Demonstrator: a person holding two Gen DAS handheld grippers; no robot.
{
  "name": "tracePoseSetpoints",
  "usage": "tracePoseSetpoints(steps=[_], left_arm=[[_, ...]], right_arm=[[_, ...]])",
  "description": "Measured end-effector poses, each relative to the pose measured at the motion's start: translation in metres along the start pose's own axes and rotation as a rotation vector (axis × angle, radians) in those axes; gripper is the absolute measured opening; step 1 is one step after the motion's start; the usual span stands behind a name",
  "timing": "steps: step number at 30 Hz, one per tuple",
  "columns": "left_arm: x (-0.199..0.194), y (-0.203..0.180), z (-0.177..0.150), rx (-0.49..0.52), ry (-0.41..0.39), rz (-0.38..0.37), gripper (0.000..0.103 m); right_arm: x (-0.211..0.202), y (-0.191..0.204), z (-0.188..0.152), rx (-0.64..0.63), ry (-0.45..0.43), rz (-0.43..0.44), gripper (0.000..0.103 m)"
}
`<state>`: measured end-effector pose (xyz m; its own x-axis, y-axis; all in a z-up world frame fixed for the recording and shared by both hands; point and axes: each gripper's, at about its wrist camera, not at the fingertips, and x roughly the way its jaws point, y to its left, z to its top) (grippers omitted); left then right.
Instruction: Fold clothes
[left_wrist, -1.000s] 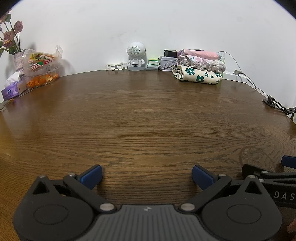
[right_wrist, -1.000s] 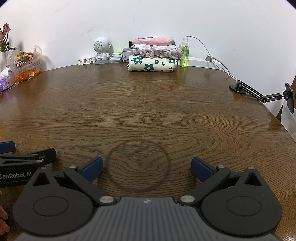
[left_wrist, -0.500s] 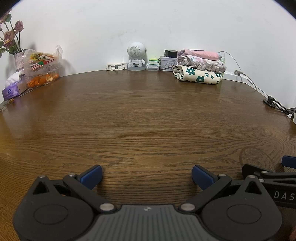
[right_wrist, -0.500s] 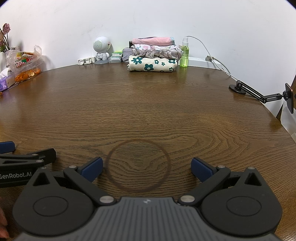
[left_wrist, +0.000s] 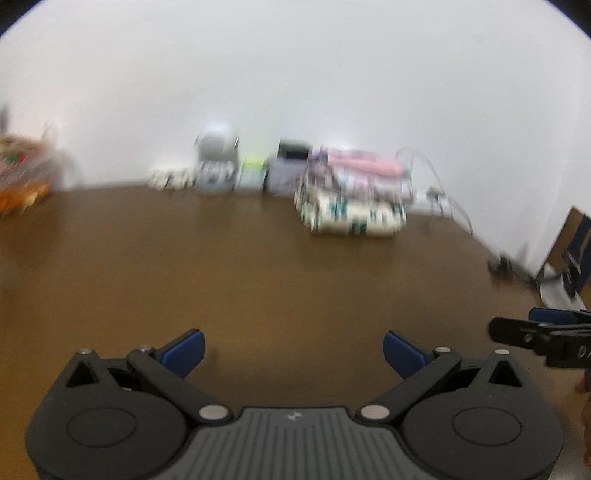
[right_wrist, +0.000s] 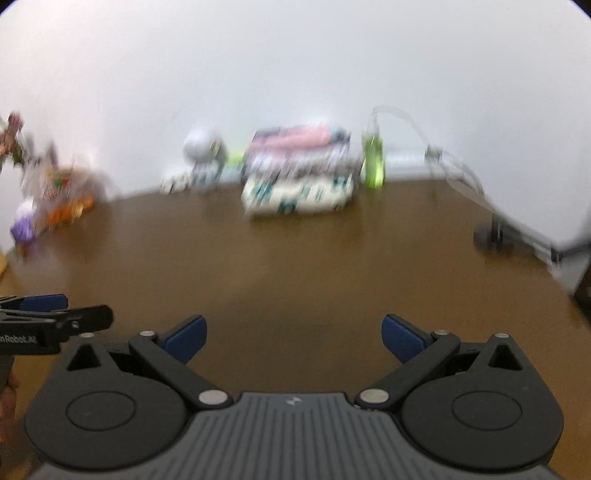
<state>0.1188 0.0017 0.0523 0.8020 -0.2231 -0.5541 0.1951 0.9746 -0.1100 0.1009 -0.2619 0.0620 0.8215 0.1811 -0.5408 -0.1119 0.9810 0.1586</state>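
Floral stack: folded clothes (right_wrist: 299, 177) at twelve o'clock, far table (right_wrist: 295, 258) edge, smeared.
Left gripper (left_wrist: 293, 349): fingers spread, empty.
Right gripper (right_wrist: 293, 334): fingers spread, empty.
Advice: nothing unfolded visible; locate a garment before pinching an edge.

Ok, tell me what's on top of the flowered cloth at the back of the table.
On the flowered cloth lies a frilly, pale patterned piece, with a pink one topmost. All three look folded. The pictures are blurred, and anything tucked between the layers is covered.
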Motion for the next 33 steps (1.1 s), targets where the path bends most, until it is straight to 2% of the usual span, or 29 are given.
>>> tracePoseSetpoints(steps=[3, 5, 7, 10, 13, 15, 16, 17, 18, 19, 20, 23, 25, 29, 33], left_arm=[[0.050, -0.005, 0.037, 0.066, -0.044, -0.049, 0.102], [0.086, -0.012, 0.057, 0.100, -0.043, -0.061, 0.096], [0.118, -0.016, 0.072, 0.098, -0.045, -0.077, 0.095], [0.167, -0.019, 0.090, 0.093, -0.036, -0.096, 0.086], [0.208, -0.021, 0.099, 0.090, 0.023, -0.121, 0.074], [0.224, -0.024, 0.099, 0.123, 0.045, -0.136, 0.060], [0.230, -0.025, 0.098, 0.135, 0.051, -0.145, 0.044], [0.232, -0.025, 0.099, 0.126, 0.047, -0.168, 0.030], [0.235, -0.024, 0.100, 0.114, 0.044, -0.186, 0.030], [0.235, -0.021, 0.102, 0.089, 0.041, -0.191, 0.027], [0.231, -0.018, 0.104, 0.063, 0.034, -0.197, 0.021], [0.205, -0.007, 0.114, -0.014, 0.004, -0.228, 0.013], [0.162, 0.001, 0.126, -0.039, -0.039, -0.271, 0.012], [0.053, 0.014, 0.147, -0.020, -0.132, -0.366, 0.012], [-0.051, 0.005, 0.134, 0.073, -0.214, -0.355, 0.012]], right_arm=[[0.041, -0.031, 0.039, 0.006, -0.006, 0.035, 0.101], [0.075, -0.048, 0.064, 0.005, -0.003, 0.049, 0.096], [0.109, -0.060, 0.084, 0.017, 0.021, 0.053, 0.081], [0.159, -0.070, 0.107, 0.045, 0.070, 0.104, 0.066], [0.202, -0.071, 0.115, 0.046, 0.114, 0.105, 0.061], [0.220, -0.074, 0.116, 0.067, 0.133, 0.126, 0.054], [0.225, -0.076, 0.116, 0.085, 0.136, 0.159, 0.041], [0.228, -0.078, 0.115, 0.106, 0.134, 0.203, 0.033], [0.229, -0.079, 0.116, 0.123, 0.130, 0.222, 0.027], [0.227, -0.080, 0.117, 0.136, 0.124, 0.228, 0.016], [0.224, -0.079, 0.118, 0.149, 0.117, 0.234, 0.013], [0.189, -0.070, 0.132, 0.161, 0.084, 0.279, 0.008], [0.147, -0.059, 0.148, 0.133, 0.043, 0.324, 0.008], [0.042, -0.032, 0.173, 0.090, -0.005, 0.430, 0.008], [-0.056, 0.004, 0.161, 0.029, -0.029, 0.482, 0.008]])
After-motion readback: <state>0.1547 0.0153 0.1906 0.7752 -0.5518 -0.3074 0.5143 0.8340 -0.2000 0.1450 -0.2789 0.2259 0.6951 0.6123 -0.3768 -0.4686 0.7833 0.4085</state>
